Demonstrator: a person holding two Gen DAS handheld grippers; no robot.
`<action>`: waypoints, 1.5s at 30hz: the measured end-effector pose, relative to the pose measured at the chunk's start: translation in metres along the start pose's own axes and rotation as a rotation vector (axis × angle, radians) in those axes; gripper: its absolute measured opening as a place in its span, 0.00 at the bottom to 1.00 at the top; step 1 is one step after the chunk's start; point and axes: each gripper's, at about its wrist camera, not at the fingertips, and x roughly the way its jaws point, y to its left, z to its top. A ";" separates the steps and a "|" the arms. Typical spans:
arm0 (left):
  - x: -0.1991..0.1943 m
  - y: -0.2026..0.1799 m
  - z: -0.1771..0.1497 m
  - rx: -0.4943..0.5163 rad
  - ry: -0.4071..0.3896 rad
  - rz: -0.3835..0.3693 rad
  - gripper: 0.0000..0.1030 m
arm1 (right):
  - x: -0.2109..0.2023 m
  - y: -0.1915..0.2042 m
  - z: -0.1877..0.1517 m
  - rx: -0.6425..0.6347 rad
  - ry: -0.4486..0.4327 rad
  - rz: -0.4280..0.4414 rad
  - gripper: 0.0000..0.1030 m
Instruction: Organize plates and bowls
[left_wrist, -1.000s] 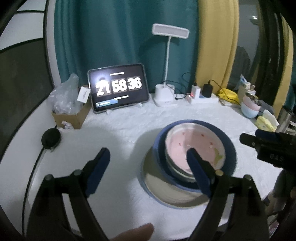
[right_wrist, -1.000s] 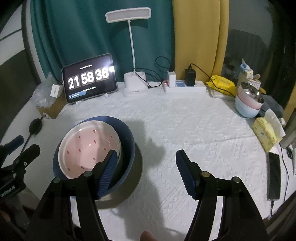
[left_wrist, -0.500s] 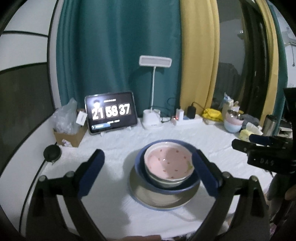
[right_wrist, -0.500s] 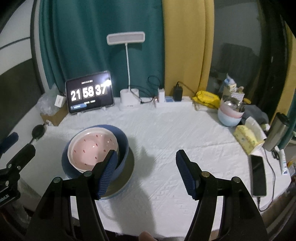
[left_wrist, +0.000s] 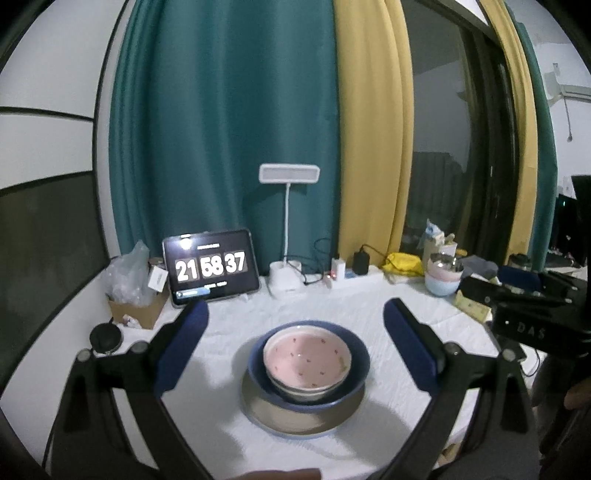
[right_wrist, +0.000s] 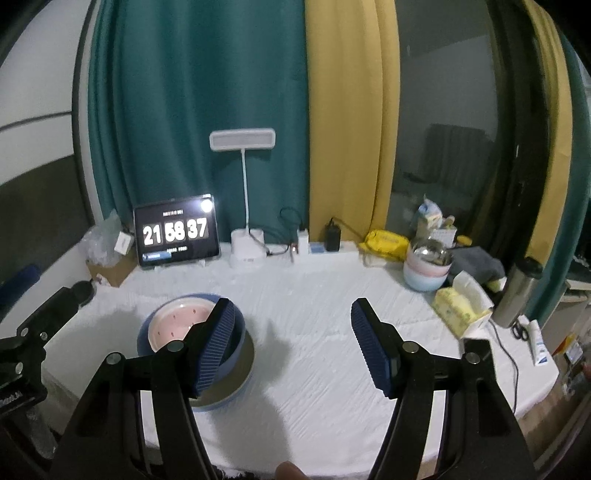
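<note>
Now both grippers, left (left_wrist: 295, 343) and right (right_wrist: 291, 343), gape empty above the pink speckled bowl (left_wrist: 306, 360) nested in a blue bowl (left_wrist: 354, 363) on a grey plate (left_wrist: 280, 417).

Both cameras sit just behind their gripper fingers, looking slightly downward across the table (left_wrist: 229, 413) toward the curtains; the left view faces the stacked bowls (left_wrist: 306, 360) squarely; the right view has them lower-left (right_wrist: 192, 325); both share the clock tablet (left_wrist: 210, 267).
</note>
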 end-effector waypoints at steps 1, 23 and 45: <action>-0.003 -0.001 0.003 0.000 -0.008 0.002 0.94 | -0.005 -0.001 0.001 0.001 -0.011 -0.002 0.67; -0.049 -0.009 0.032 0.000 -0.094 -0.013 0.94 | -0.078 -0.004 0.023 -0.003 -0.185 -0.029 0.68; -0.053 -0.008 0.038 -0.015 -0.102 -0.031 0.94 | -0.082 -0.004 0.025 -0.003 -0.194 -0.038 0.68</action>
